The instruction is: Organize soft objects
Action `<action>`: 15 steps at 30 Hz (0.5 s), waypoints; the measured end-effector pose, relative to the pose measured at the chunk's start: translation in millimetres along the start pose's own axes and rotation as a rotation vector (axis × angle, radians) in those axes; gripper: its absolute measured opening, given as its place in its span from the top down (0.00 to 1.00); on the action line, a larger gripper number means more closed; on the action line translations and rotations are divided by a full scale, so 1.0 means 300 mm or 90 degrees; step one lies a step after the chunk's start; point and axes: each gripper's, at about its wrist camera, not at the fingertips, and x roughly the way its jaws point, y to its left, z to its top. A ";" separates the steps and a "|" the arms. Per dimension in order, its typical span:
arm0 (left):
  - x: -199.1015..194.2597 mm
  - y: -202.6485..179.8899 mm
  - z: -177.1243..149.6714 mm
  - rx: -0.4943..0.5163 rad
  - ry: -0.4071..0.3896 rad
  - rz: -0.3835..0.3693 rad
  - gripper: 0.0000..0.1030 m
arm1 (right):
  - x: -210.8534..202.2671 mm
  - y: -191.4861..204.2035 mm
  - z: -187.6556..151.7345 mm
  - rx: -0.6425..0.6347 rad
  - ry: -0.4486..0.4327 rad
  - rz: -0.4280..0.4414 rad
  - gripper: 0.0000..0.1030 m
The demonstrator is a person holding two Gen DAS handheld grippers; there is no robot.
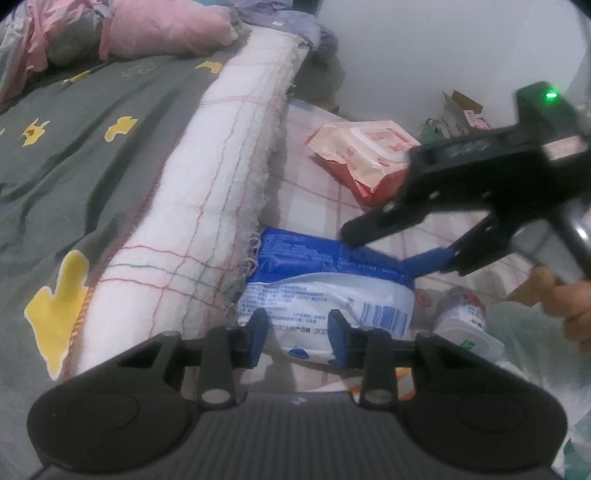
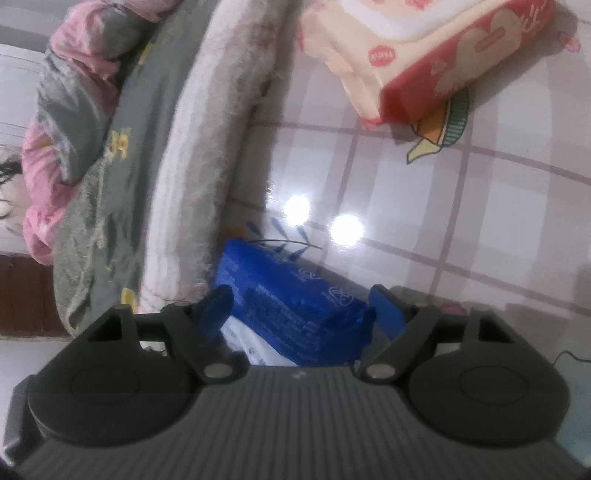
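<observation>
A soft pack point(image 1: 325, 280), blue on top and white with a barcode at its near end, lies on the glossy checked cover point(image 1: 314, 192) against a rolled white quilt point(image 1: 207, 184). My left gripper point(image 1: 298, 334) is shut on the pack's white near end, a blue pad pressed on each side. My right gripper point(image 1: 380, 251) comes in from the right, with one finger across the blue top and the other at the right edge. In the right wrist view the right gripper point(image 2: 301, 306) holds the blue pack point(image 2: 288, 295) across its width, and the pack's corner is crumpled against the right pad.
A red and cream wipes pack point(image 1: 365, 155) point(image 2: 424, 55) lies farther back on the checked cover point(image 2: 406, 184). A white tub point(image 1: 461, 317) sits to the right of the blue pack. Grey bedding point(image 1: 92, 147) and a pink pillow point(image 1: 166, 29) fill the left. A hand point(image 1: 569, 299) holds the right gripper.
</observation>
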 end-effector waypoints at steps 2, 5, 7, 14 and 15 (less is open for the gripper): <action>-0.004 0.009 0.001 -0.007 0.003 -0.002 0.65 | -0.046 -0.001 -0.008 0.014 -0.019 0.029 0.35; -0.012 0.019 0.002 -0.021 0.008 -0.015 0.65 | -0.105 0.008 -0.021 0.019 -0.043 0.062 0.44; -0.023 0.016 -0.002 -0.018 0.007 -0.022 0.66 | -0.131 0.017 -0.031 0.017 -0.052 0.077 0.45; -0.080 0.030 -0.034 0.011 0.003 -0.037 0.66 | -0.167 0.033 -0.088 0.018 -0.058 0.127 0.46; -0.087 0.041 -0.038 0.004 0.010 -0.048 0.66 | -0.174 0.038 -0.100 0.017 -0.056 0.136 0.46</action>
